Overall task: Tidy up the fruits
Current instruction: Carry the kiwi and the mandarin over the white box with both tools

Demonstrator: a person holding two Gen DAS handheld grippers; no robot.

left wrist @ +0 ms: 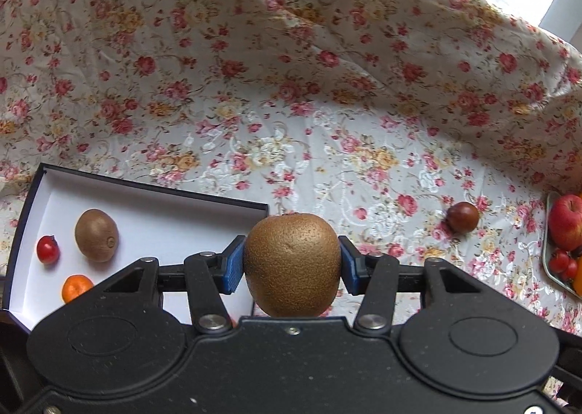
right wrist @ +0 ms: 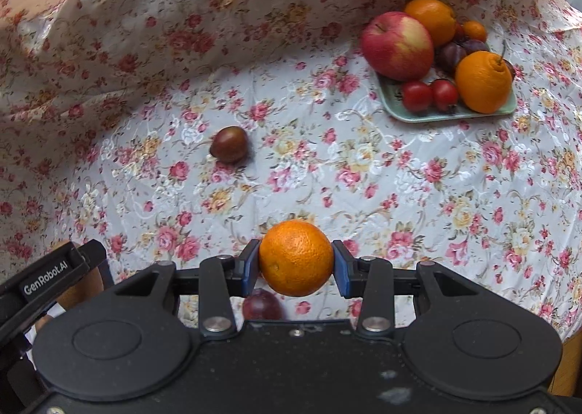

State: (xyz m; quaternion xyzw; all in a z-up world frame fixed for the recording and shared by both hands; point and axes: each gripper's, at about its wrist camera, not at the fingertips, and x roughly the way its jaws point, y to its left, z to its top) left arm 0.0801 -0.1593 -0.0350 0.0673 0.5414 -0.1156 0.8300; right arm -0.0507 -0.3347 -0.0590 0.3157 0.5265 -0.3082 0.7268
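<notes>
My left gripper is shut on a brown kiwi, held above the right end of a white box with a dark rim. Inside the box lie another kiwi, a cherry tomato and a small mandarin. My right gripper is shut on an orange, held over the floral cloth. A pale green plate at the far right carries an apple, two oranges, two cherry tomatoes and dark plums.
A dark brown-red fruit lies loose on the floral tablecloth; it also shows in the left wrist view as the same loose fruit. A purple plum sits under the right gripper. The left gripper's body enters at lower left. The cloth rises in folds behind.
</notes>
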